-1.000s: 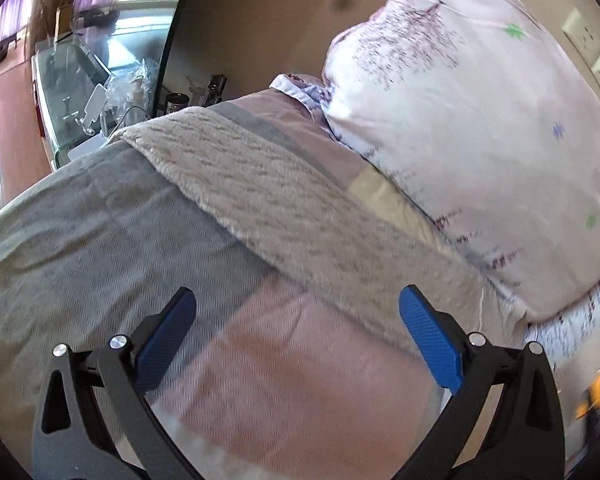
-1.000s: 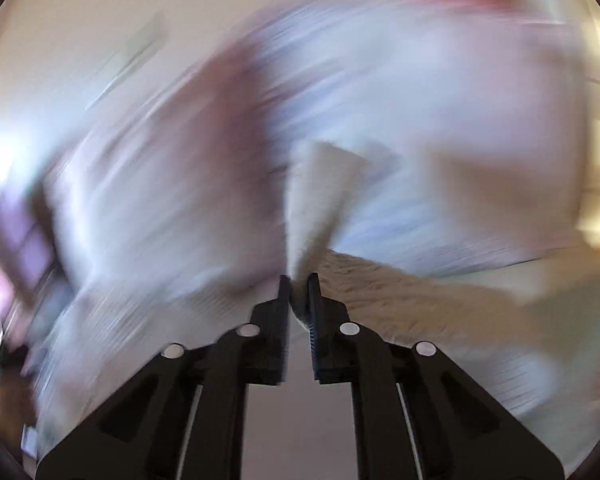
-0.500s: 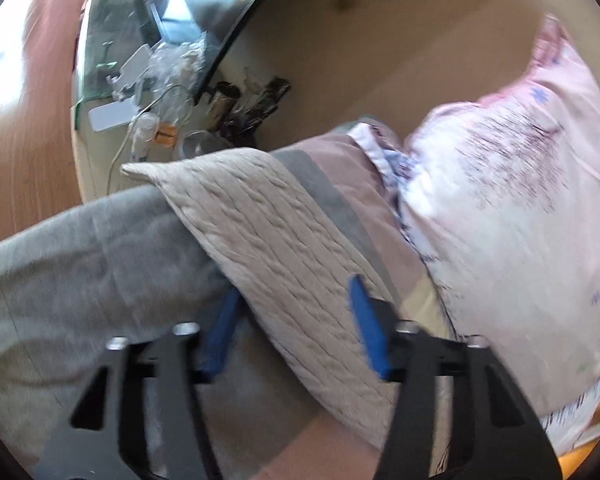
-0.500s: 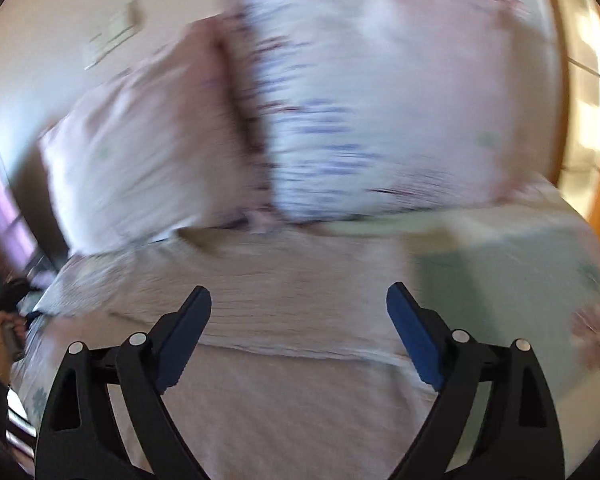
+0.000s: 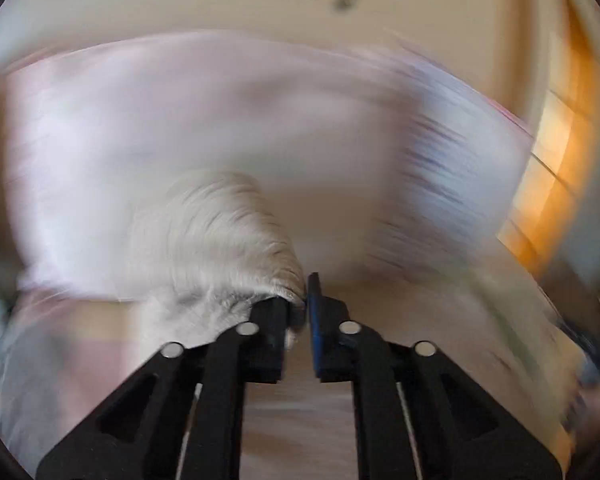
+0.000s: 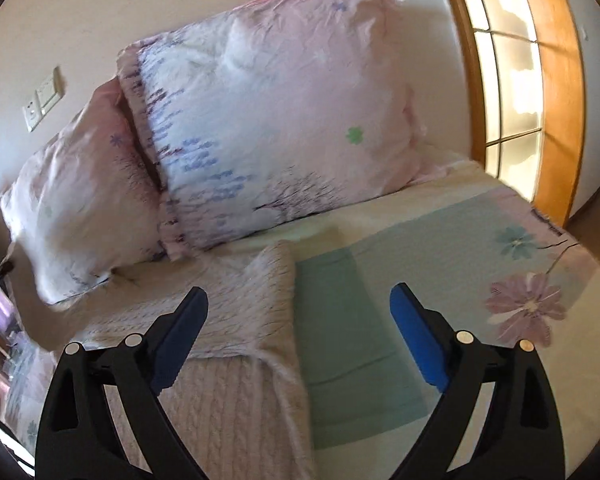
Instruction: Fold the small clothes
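**One fold in hand, the rest to come**

The left gripper (image 5: 305, 294) has its fingers pinched together on a corner of the cream knit garment (image 5: 220, 240), which bunches up from the pinch toward the pillows (image 5: 180, 120). That view is badly smeared, so little else can be read from it.

The right gripper (image 6: 298, 334) hangs over the bed (image 6: 440, 216) with its blue-padded fingers wide apart, holding nothing. Below it the knit garment (image 6: 236, 320) lies on the bedspread, near the two pink pillows (image 6: 268, 120). A layer looks doubled over — a crosswise edge runs between the fingers, with more knit beneath it. A green panel (image 6: 352, 344) of the bedspread lies just beside its right edge.

As a judgement, the folding is somewhere in its middle: one layer seems laid, and the left side is gripped for a further fold. Left to do — bring that corner across, set it down, square the edges. Whether other clothes wait cannot be told.
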### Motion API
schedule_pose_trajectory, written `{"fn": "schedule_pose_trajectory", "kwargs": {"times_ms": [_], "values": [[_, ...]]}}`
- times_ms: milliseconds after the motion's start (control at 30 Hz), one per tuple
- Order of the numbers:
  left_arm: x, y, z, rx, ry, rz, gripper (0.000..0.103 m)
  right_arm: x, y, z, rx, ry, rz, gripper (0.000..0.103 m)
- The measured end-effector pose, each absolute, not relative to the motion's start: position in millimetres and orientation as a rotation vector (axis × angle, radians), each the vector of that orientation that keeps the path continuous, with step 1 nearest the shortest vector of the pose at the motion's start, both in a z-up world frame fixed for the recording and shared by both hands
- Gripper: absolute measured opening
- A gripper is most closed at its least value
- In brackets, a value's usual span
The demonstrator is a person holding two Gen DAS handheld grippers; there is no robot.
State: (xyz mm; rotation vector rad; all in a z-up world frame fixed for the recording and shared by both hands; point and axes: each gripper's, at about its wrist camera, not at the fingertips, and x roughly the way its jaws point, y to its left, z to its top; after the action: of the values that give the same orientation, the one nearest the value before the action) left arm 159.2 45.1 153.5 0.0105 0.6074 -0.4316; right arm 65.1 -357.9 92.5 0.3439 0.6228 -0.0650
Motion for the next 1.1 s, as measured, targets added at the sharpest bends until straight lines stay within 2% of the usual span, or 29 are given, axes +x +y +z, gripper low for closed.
{"fn": "schedule_pose_trajectory", "kwargs": {"times_ms": [33,67,100,167,267,300,367,467,533,567,600,667,700,800,833,867,1000,1067,1100], "values": [[155,14,144,0.055,0.643,-0.511,0.036,66,-354,89,0.344,0.638,-0.052,0.094],[150,-10,133,0.101,0.677,-0.559,0.041,65,-351,84,0.350,0.667,-0.041,0.094],[141,-31,118,0.163,0.711,-0.593,0.041,62,-351,81,0.364,0.691,-0.028,0.094],[125,-28,102,0.199,0.732,-0.586,0.044,48,-356,77,0.394,0.718,0.000,0.094],[102,25,90,0.127,0.758,-0.484,0.065,17,-369,66,0.447,0.776,0.026,0.094],[93,55,83,0.079,0.787,-0.429,0.066,8,-372,60,0.470,0.801,0.037,0.092],[78,102,69,0.007,0.844,-0.335,0.067,-11,-376,46,0.537,0.858,0.079,0.074],[48,152,47,-0.113,0.935,-0.267,0.067,-32,-376,24,0.644,0.944,0.139,0.059],[28,168,32,-0.171,0.977,-0.267,0.067,-45,-373,13,0.687,0.974,0.162,0.051],[17,172,26,-0.202,0.995,-0.276,0.067,-55,-370,12,0.694,0.952,0.167,0.051],[6,176,24,-0.239,1.008,-0.294,0.066,-62,-366,11,0.703,0.956,0.185,0.049],[-18,180,18,-0.297,1.002,-0.330,0.063,-72,-357,6,0.746,0.985,0.256,0.037],[-31,178,18,-0.305,0.990,-0.344,0.061,-77,-351,1,0.771,1.001,0.296,0.035],[-58,177,13,-0.375,0.988,-0.401,0.042,-90,-338,-4,0.805,1.017,0.369,0.026],[-66,175,9,-0.410,1.005,-0.425,0.033,-91,-335,-7,0.818,1.028,0.390,0.020],[-69,170,8,-0.406,1.000,-0.420,0.031,-92,-331,-10,0.833,1.043,0.410,0.017],[-75,161,7,-0.398,0.977,-0.390,0.025,-90,-327,-12,0.856,1.040,0.435,0.009],[-74,161,4,-0.422,1.001,-0.398,0.013,-88,-326,-11,0.870,1.027,0.458,0.008],[-73,159,3,-0.421,1.010,-0.398,0.012,-86,-326,-8,0.875,1.013,0.467,0.008]]}}
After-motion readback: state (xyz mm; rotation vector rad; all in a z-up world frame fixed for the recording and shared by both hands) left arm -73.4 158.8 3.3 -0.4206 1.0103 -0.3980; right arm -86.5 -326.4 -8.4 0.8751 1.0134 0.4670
